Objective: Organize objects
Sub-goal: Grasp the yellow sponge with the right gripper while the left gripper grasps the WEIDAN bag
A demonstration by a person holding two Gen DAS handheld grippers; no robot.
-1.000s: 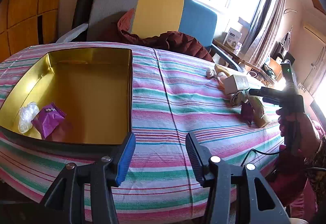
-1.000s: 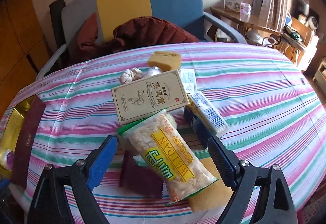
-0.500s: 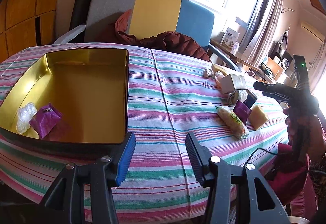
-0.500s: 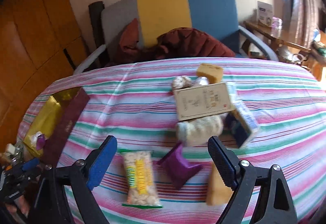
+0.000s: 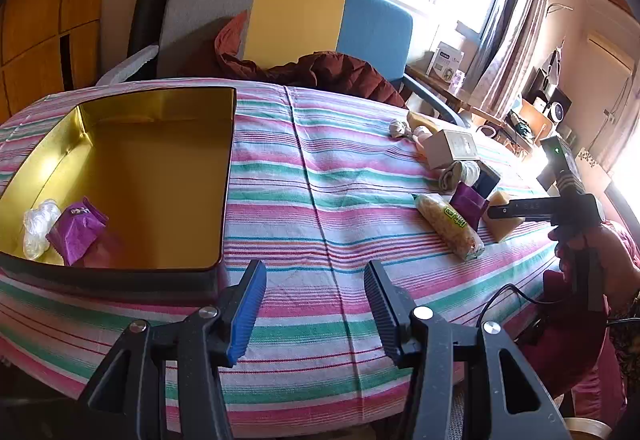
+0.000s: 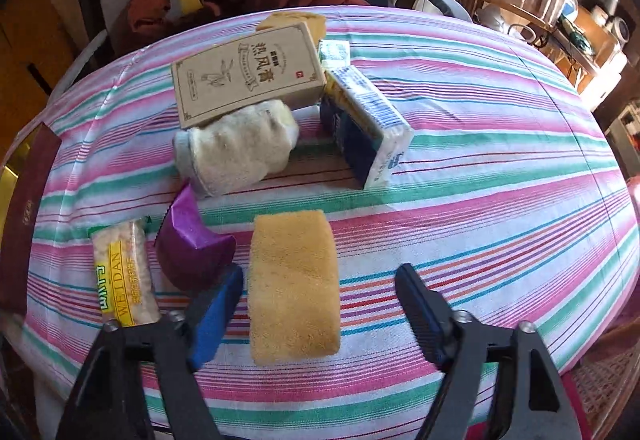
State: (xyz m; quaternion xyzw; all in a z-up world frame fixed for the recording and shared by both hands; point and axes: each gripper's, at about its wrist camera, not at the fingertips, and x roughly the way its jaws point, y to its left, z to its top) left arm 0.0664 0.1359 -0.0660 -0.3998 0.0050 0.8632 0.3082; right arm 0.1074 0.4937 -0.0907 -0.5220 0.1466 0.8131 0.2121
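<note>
A yellow sponge [image 6: 294, 280] lies flat on the striped tablecloth. My right gripper [image 6: 320, 272] straddles it with its jaws closing. The blue left finger [image 6: 216, 312] is at the sponge's edge and the right finger [image 6: 420, 312] stands clear of it. Left of the sponge lie a purple packet [image 6: 192, 244] and a WEIDAN snack pack [image 6: 124, 276]. My left gripper [image 5: 312, 304] hangs open with nothing in it over the table's near edge, beside the gold tin [image 5: 228, 176]. The tin holds a purple packet [image 5: 78, 230] and a clear plastic bag [image 5: 38, 224].
Behind the sponge are a rolled white cloth [image 6: 240, 148], a beige box [image 6: 248, 72], a blue tissue pack [image 6: 368, 124] and a second sponge [image 6: 292, 20]. Garlic [image 5: 398, 127] lies further back. An armchair [image 5: 296, 16] with a red-brown jacket stands behind the table.
The snack pack, between the right jaws a second ago, now lies on the cloth to the left. The right gripper has come down over the sponge with narrower jaws. The left gripper kept still.
</note>
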